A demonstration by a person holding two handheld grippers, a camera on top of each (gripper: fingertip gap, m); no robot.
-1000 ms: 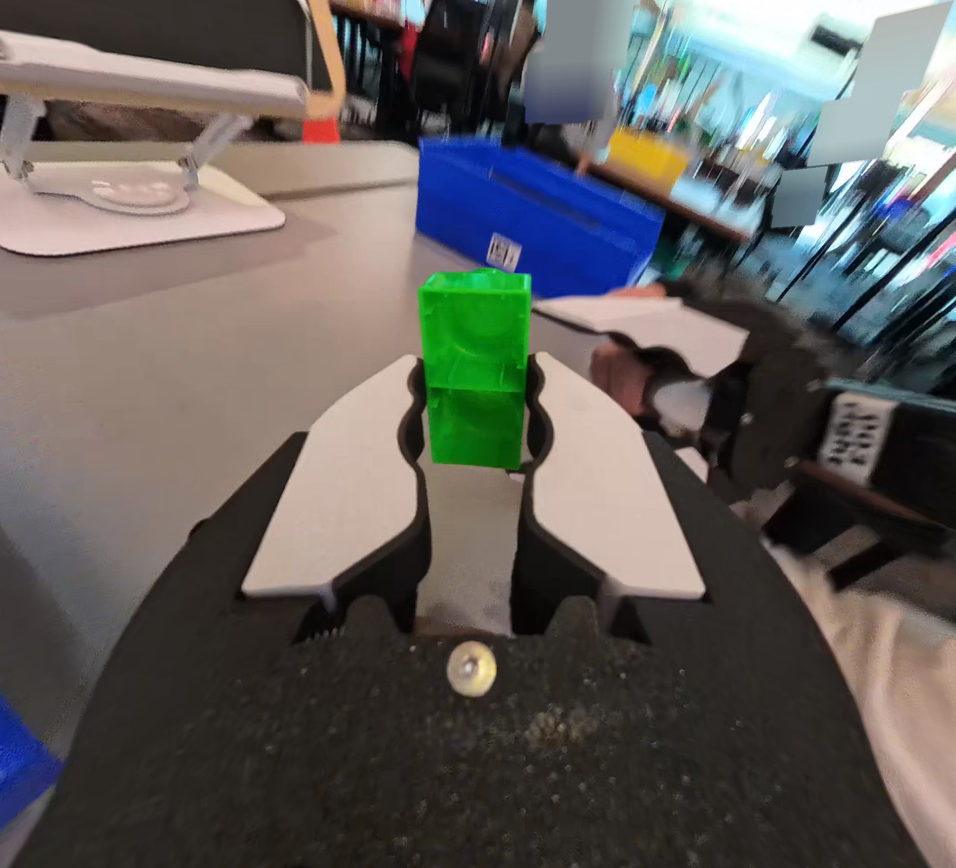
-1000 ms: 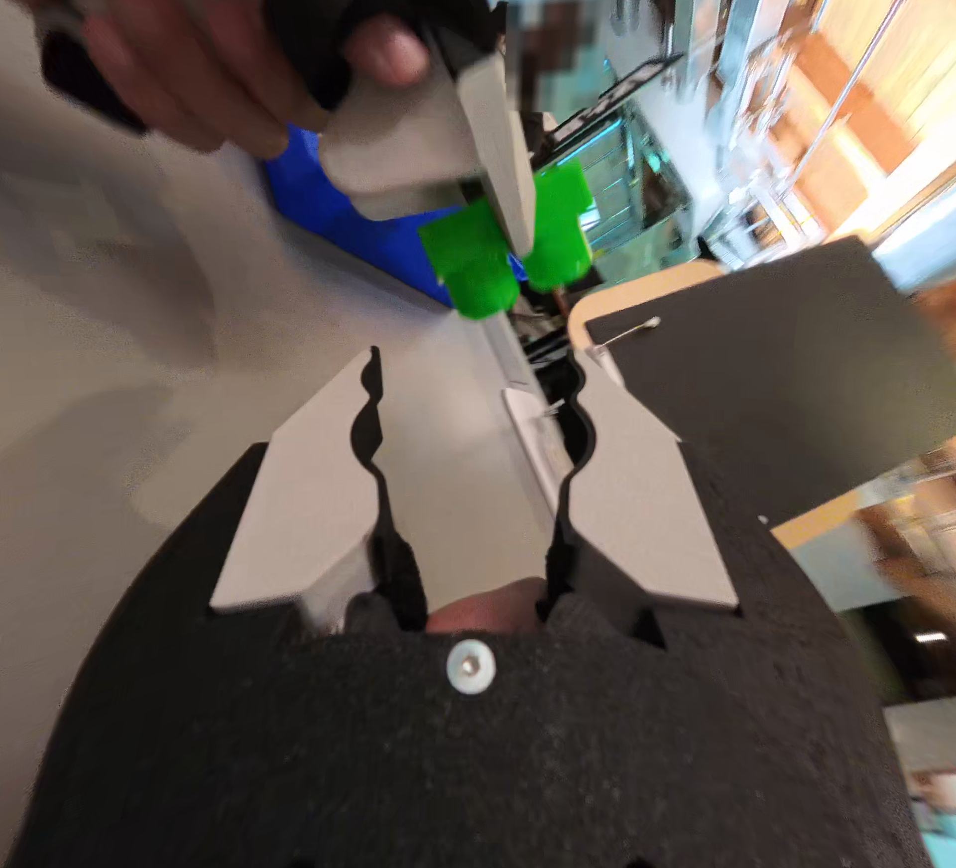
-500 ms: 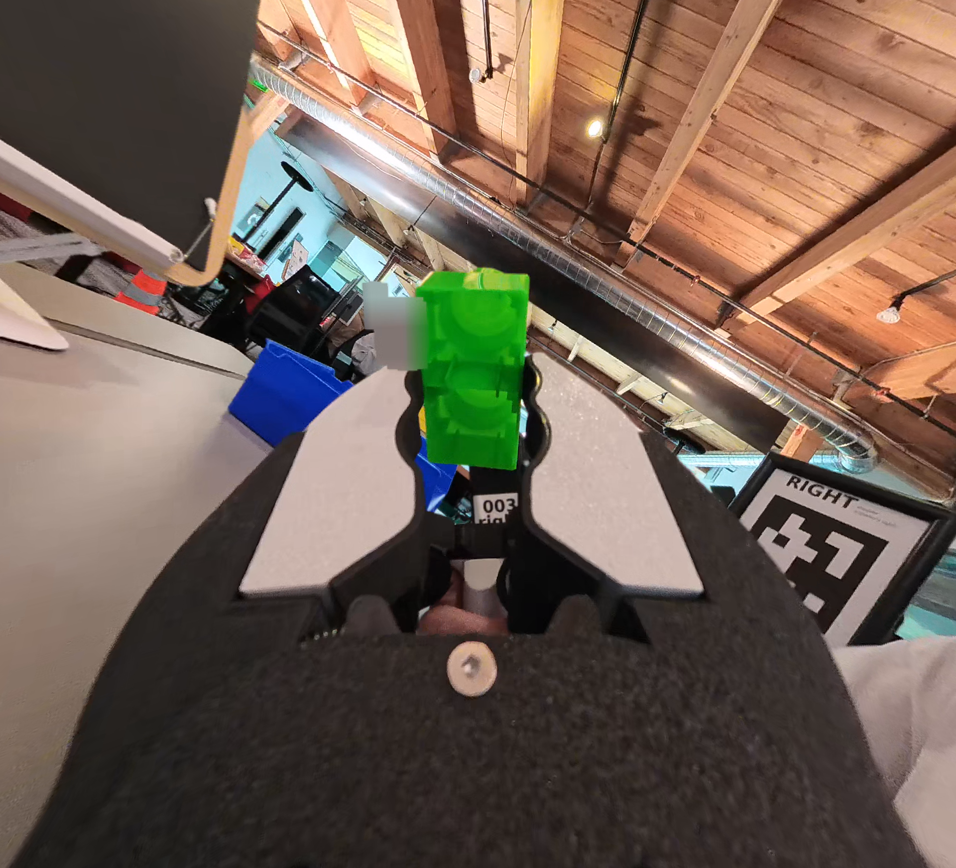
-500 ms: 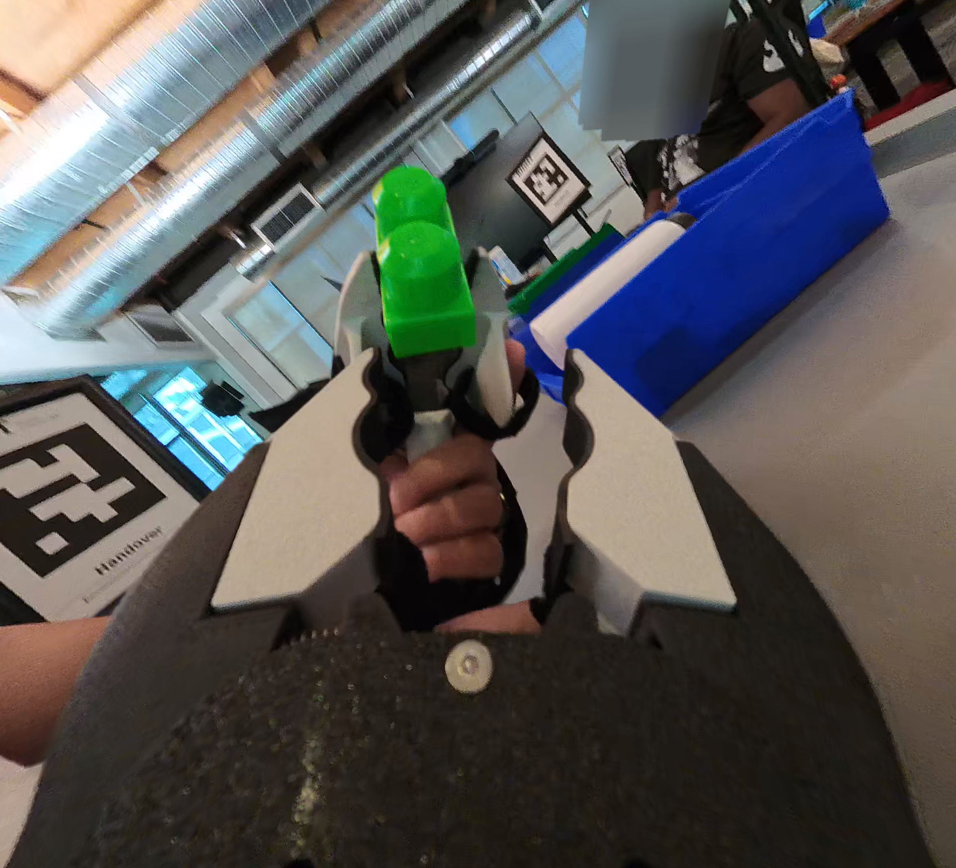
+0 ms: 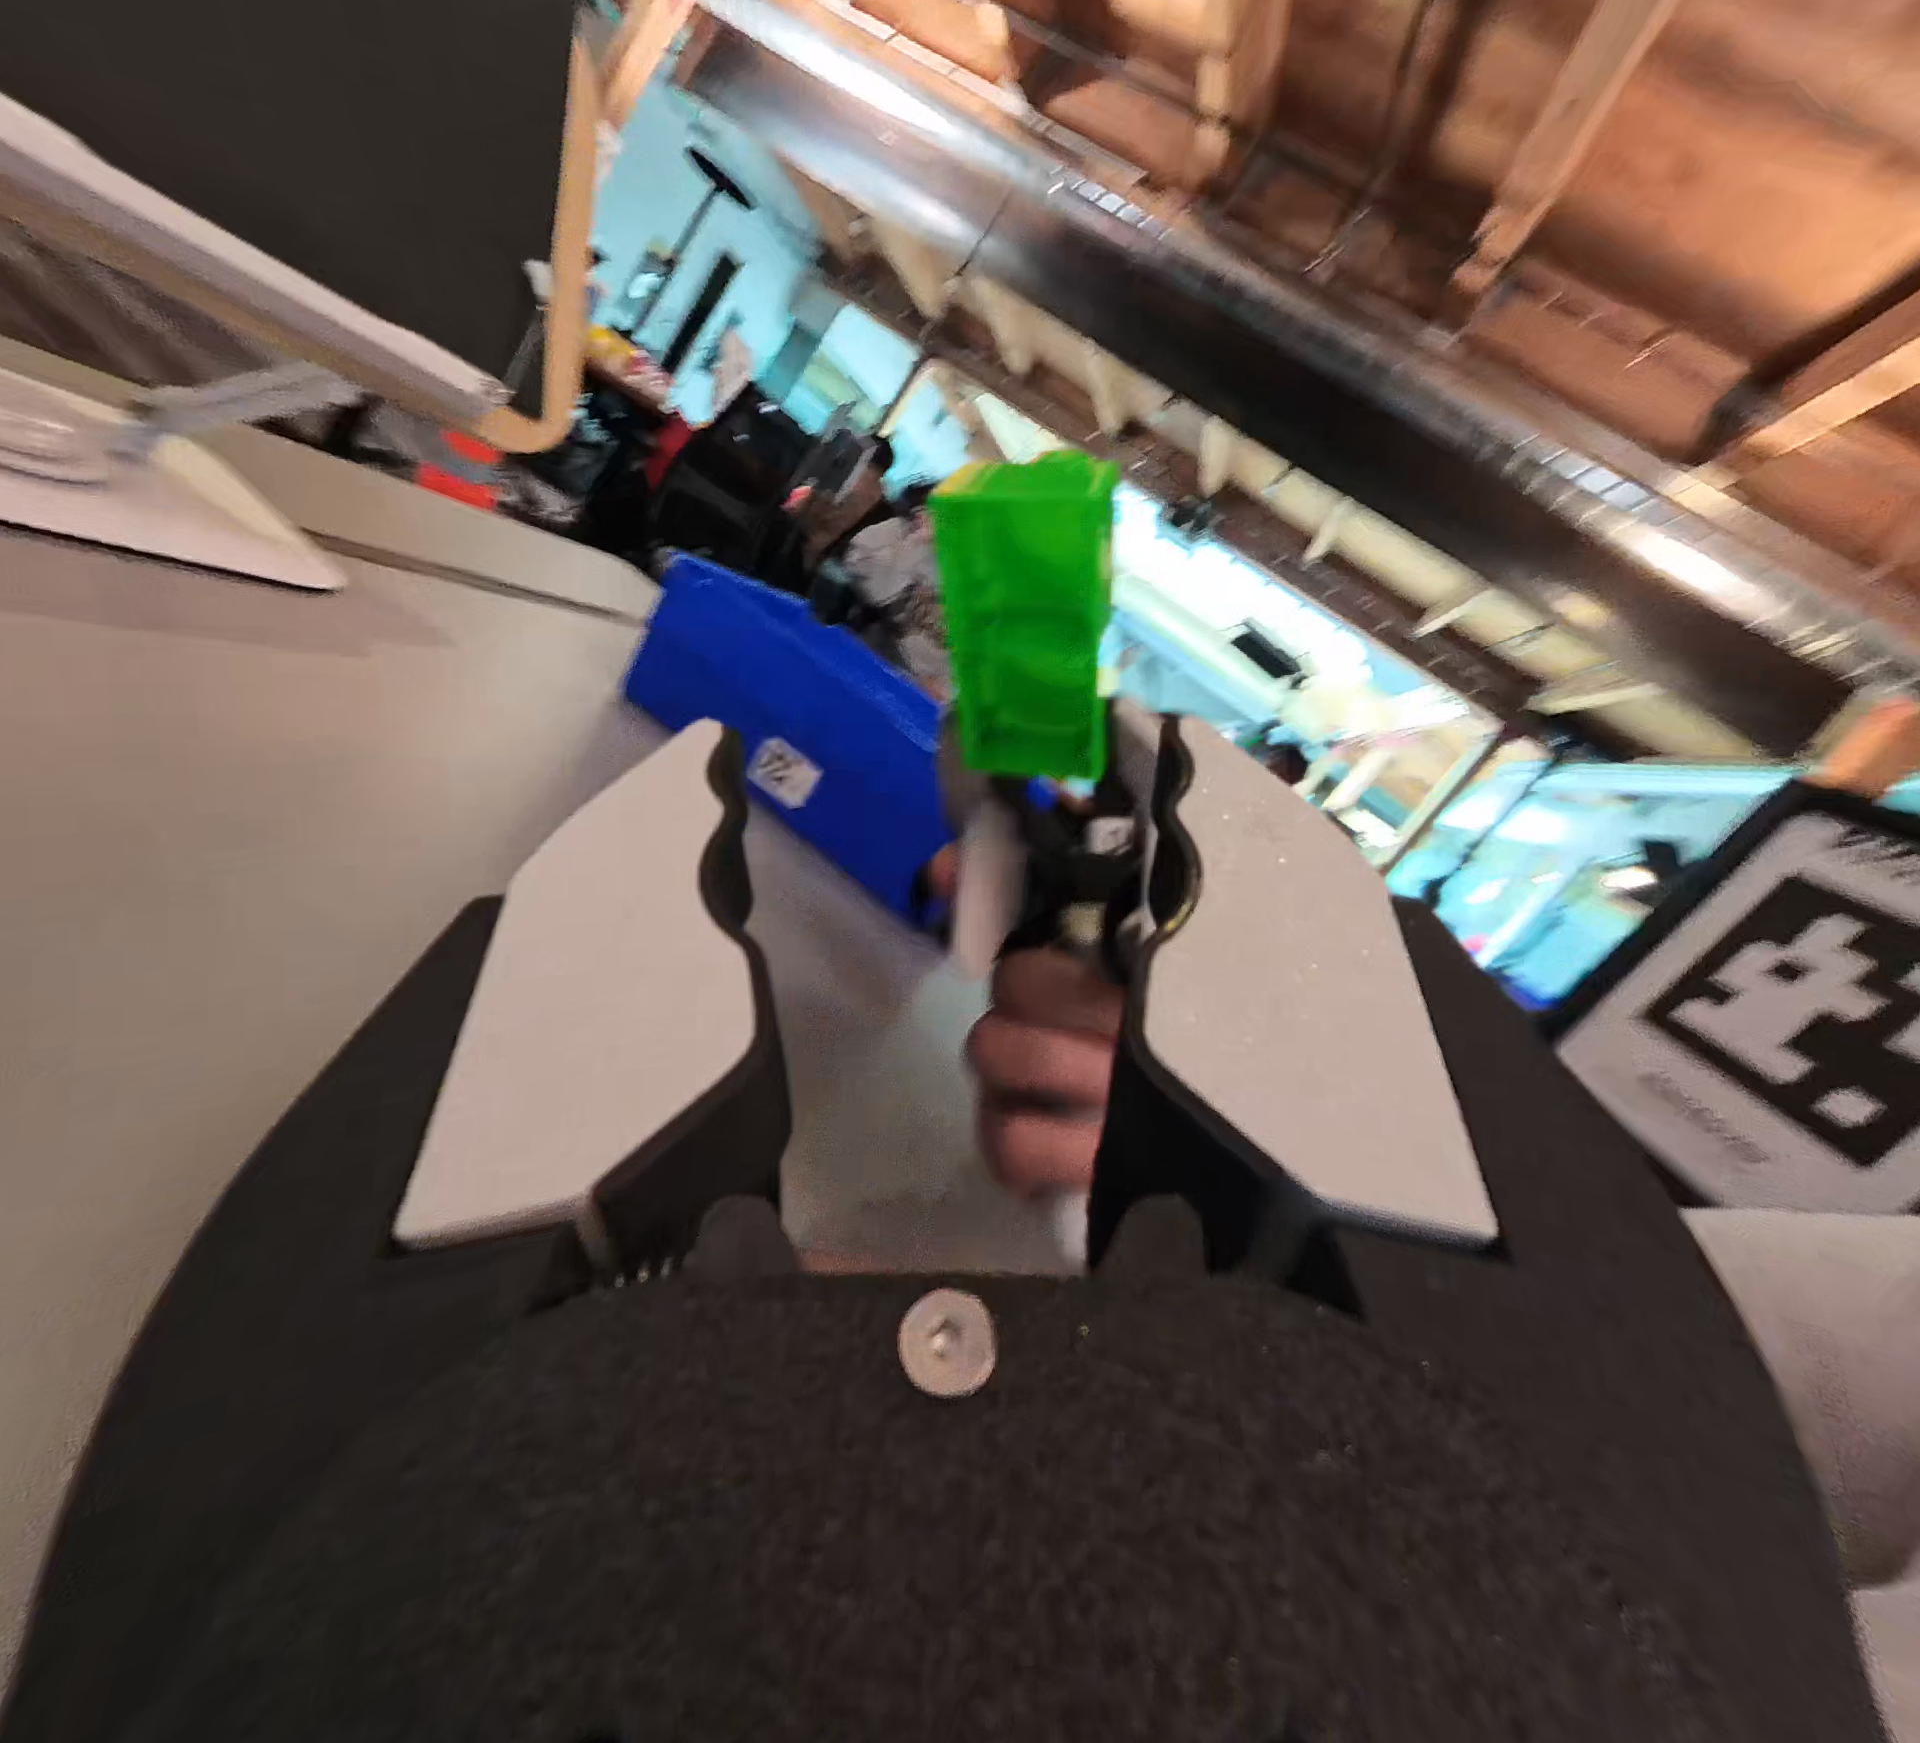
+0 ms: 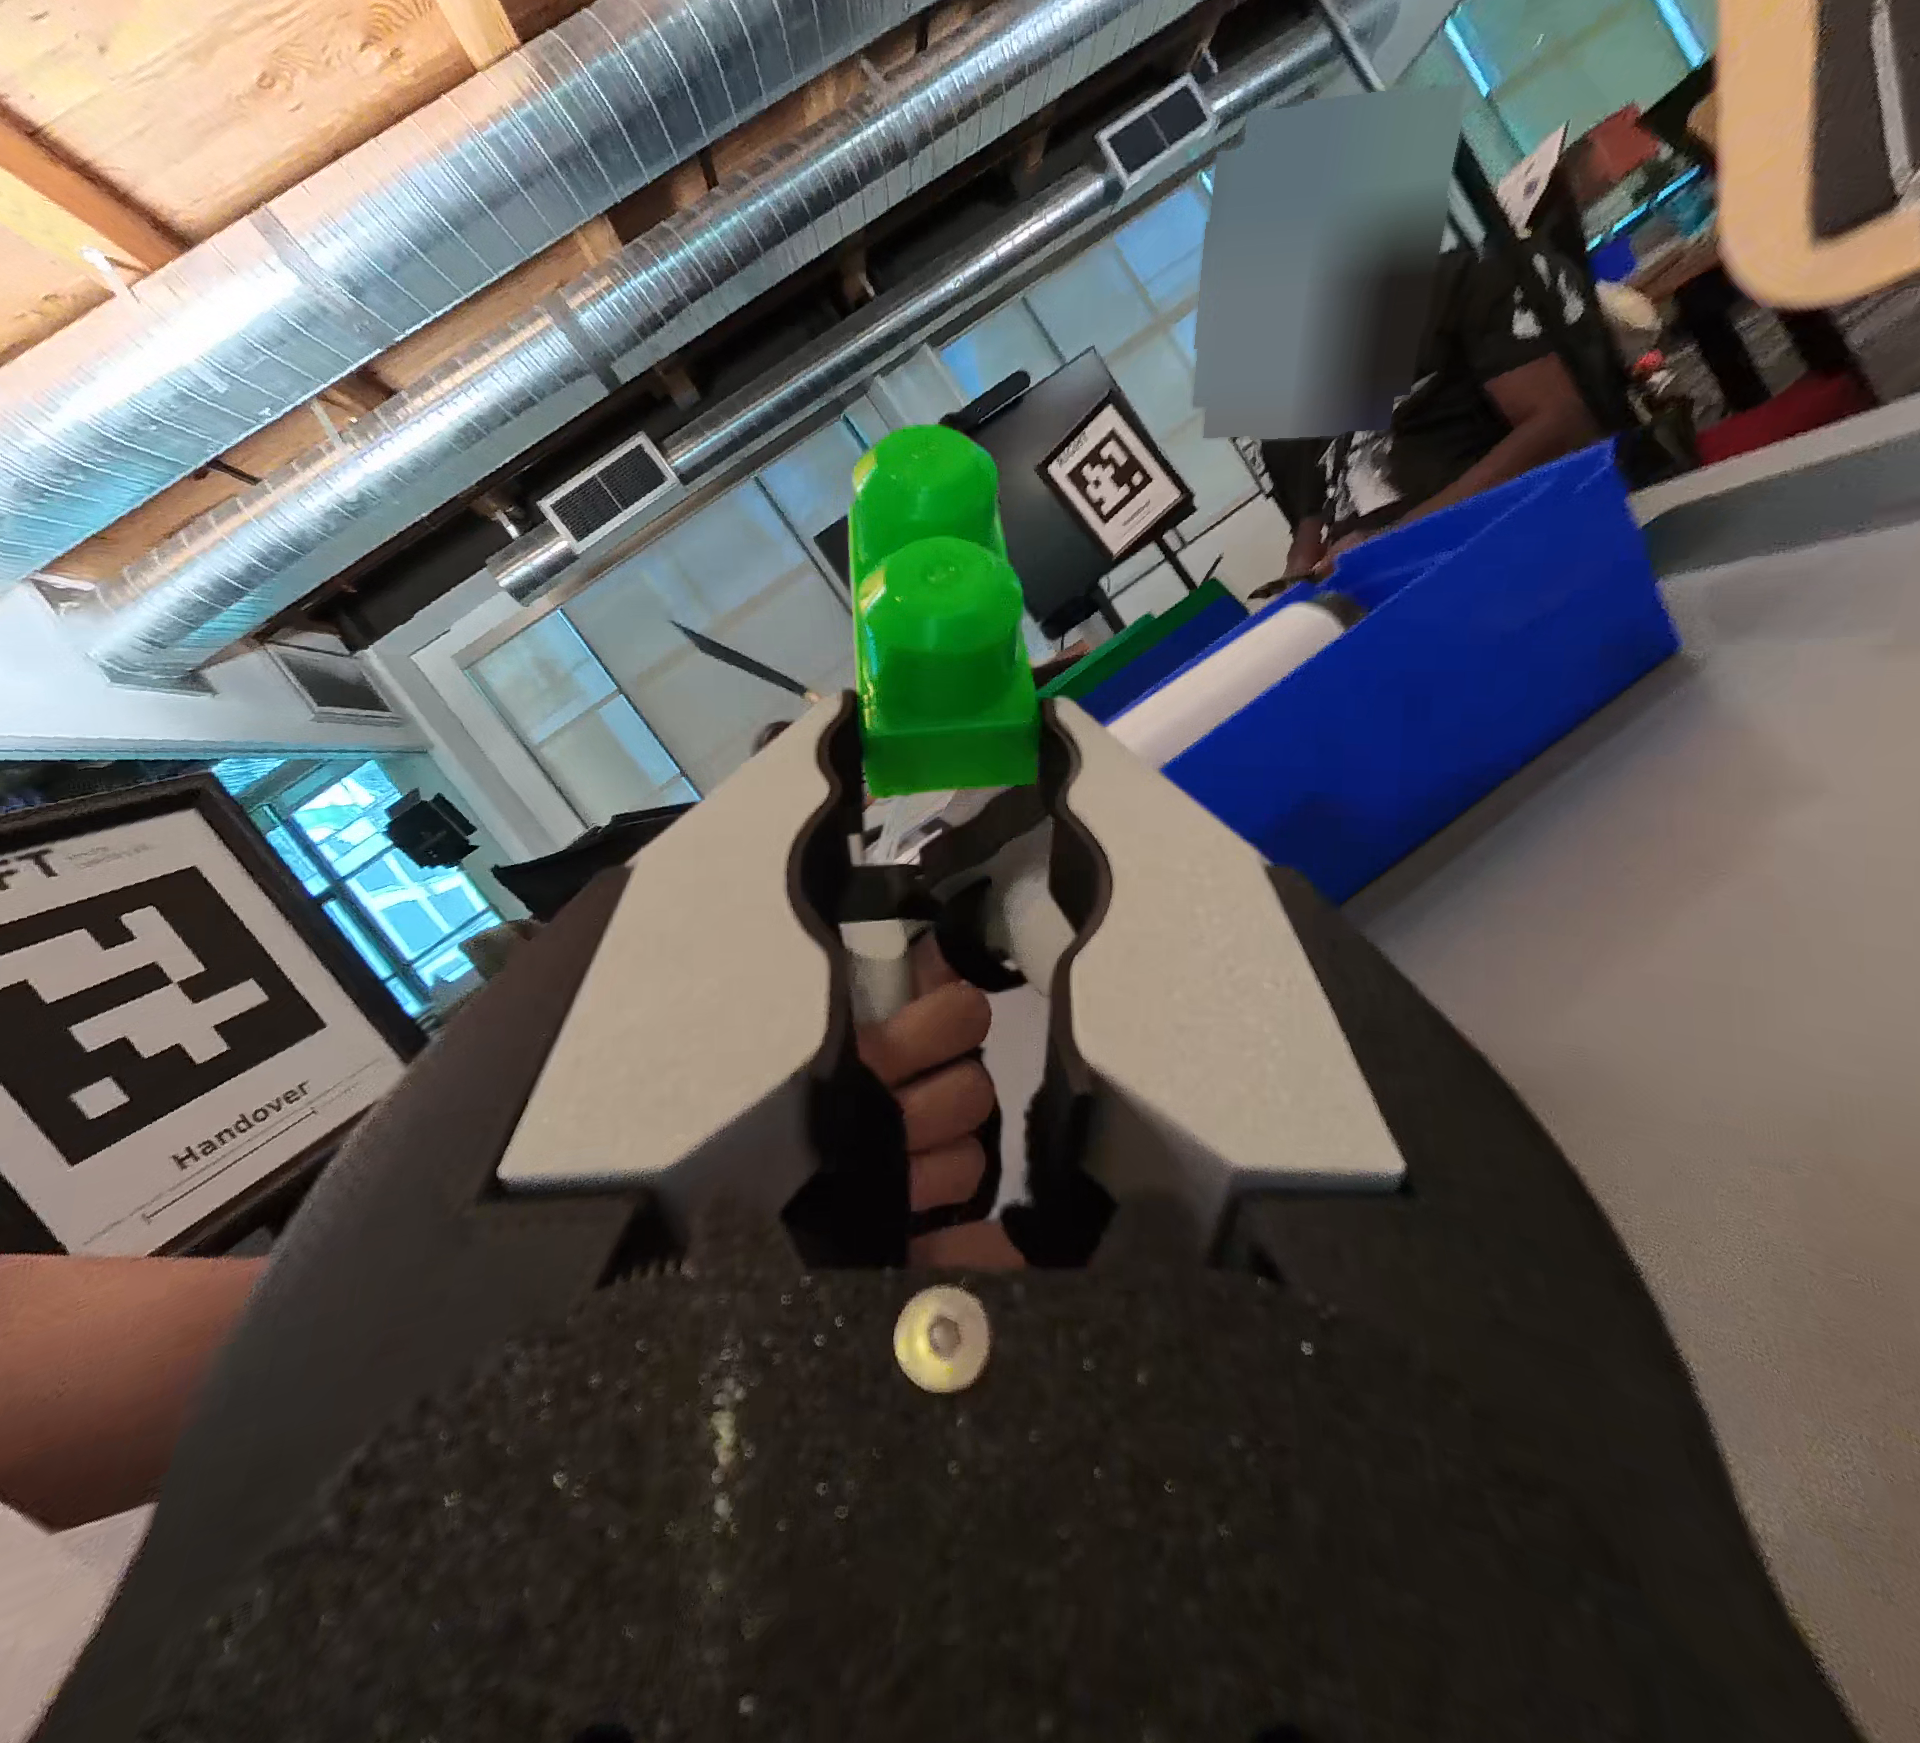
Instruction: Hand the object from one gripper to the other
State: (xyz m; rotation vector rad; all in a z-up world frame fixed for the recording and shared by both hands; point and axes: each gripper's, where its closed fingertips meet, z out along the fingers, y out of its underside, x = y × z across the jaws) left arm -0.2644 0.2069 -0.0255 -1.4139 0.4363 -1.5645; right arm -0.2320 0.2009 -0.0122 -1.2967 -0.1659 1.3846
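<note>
A bright green two-stud brick (image 6: pixel 940 654) stands upright between the tips of my right gripper (image 6: pixel 948 717), which is shut on its lower end. In the left wrist view the same brick (image 5: pixel 1023 623) shows just beyond my left gripper (image 5: pixel 945 737), whose jaws stand wide apart and do not touch it. There the right gripper (image 5: pixel 1055 852) and the hand holding it (image 5: pixel 1039 1070) show under the brick. In the right wrist view the hand on the left gripper (image 6: pixel 935 1070) shows between my right fingers.
A blue bin (image 5: pixel 790 717) (image 6: pixel 1455 706) sits on the grey table (image 5: pixel 260 810) (image 6: pixel 1662 1070). Framed marker boards (image 5: pixel 1787 1018) (image 6: pixel 135 987) stand nearby. A white laptop stand (image 5: pixel 156 467) is at far left. A person (image 6: pixel 1475 446) stands behind the bin. My hands' fingertips stand some 4 cm from each other.
My right gripper has closed on the green brick. My left gripper has opened, let go of it and drawn back slightly.
</note>
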